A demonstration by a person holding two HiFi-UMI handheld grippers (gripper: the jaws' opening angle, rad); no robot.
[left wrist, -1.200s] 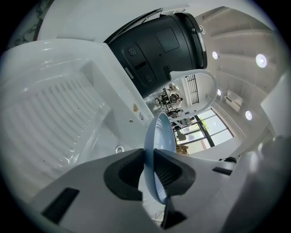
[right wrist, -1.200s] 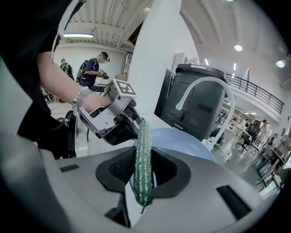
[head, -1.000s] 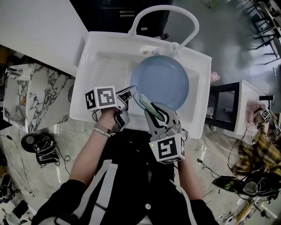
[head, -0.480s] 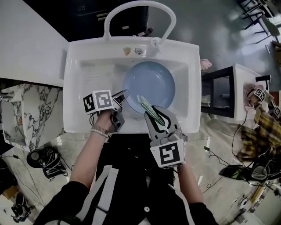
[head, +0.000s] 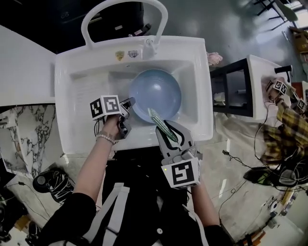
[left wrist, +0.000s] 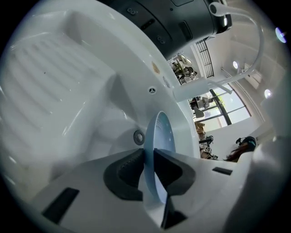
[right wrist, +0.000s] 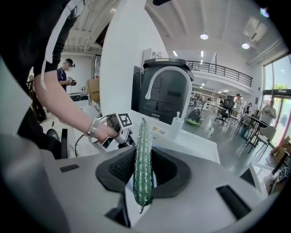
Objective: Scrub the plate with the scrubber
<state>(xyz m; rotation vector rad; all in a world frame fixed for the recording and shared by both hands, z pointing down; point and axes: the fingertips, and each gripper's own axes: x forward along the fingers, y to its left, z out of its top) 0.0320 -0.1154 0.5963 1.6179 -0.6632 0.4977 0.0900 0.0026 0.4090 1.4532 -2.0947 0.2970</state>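
A pale blue plate (head: 155,94) lies in the white sink (head: 86,81), seen edge-on in the left gripper view as plate (left wrist: 159,136). My left gripper (head: 129,103) is shut on the plate's near left rim; both pads press it from either side. My right gripper (head: 169,130) hovers over the sink's front edge, shut on a thin green glittery scrubber (head: 159,122) that points toward the plate. In the right gripper view the scrubber (right wrist: 143,164) stands upright between the jaws of the right gripper (right wrist: 143,167).
A white arched faucet (head: 122,12) rises behind the sink, with a drain hole (left wrist: 138,136) in the basin. White counter (head: 24,67) lies left, a dark stand (head: 231,91) right. Cables and gear (head: 50,180) lie on the floor.
The view has shifted, so the sink and plate appear further left and up. Both grippers keep their grips; the scrubber tip sits a little closer to the plate's near rim.
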